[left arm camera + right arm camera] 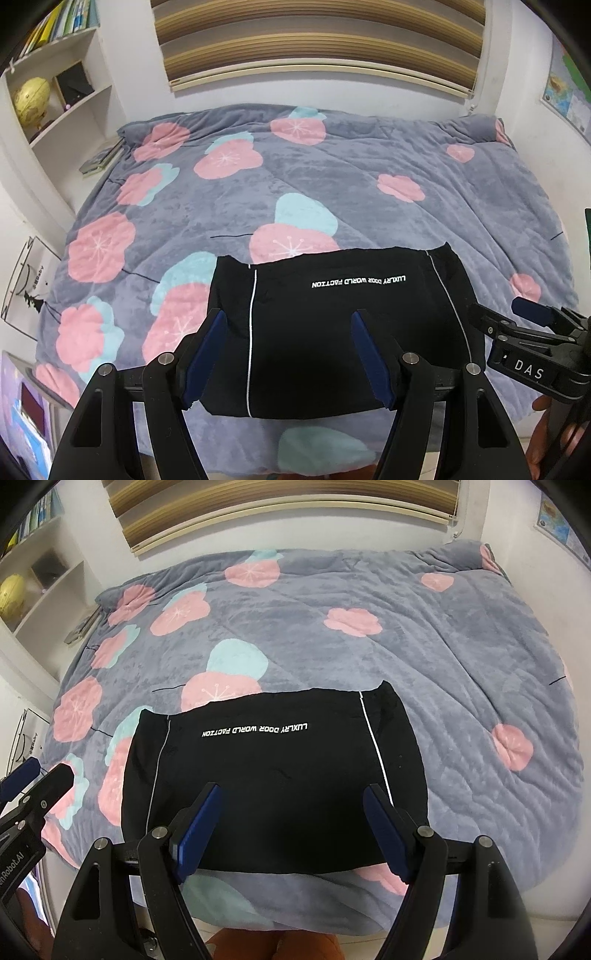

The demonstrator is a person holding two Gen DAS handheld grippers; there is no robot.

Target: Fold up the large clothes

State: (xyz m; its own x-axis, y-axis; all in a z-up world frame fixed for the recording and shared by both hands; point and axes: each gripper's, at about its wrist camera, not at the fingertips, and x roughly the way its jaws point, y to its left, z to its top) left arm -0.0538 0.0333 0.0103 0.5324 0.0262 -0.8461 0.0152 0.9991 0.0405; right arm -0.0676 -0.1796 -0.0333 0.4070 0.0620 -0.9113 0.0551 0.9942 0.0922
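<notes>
Shelf unit (pixel 55 110) with a yellow globe (pixel 31 101) far left, not involved. Left gripper (pixel 286 354) hangs over the near-left part of the black garment (pixel 332 314), jaws spread fairly wide, nothing between the blue pads (pixel 205 354), no cloth pinched. Garment lies near the front edge of the bed, on the grey floral blanket (pixel 332 184), already folded into a compact rectangle, white piping lines down both sides, printed text upside down toward the far edge. It looks flat and squared, so the folding is likely done or close to it; both tools are probably just held clear above it. Right gripper (pixel 293 830) sits over the near-right part of the garment, jaws also wide apart and empty, pads not touching fabric as far as I can tell. Striped blind (pixel 321 40) above the bed; map poster (pixel 569 85) on the right wall.
</notes>
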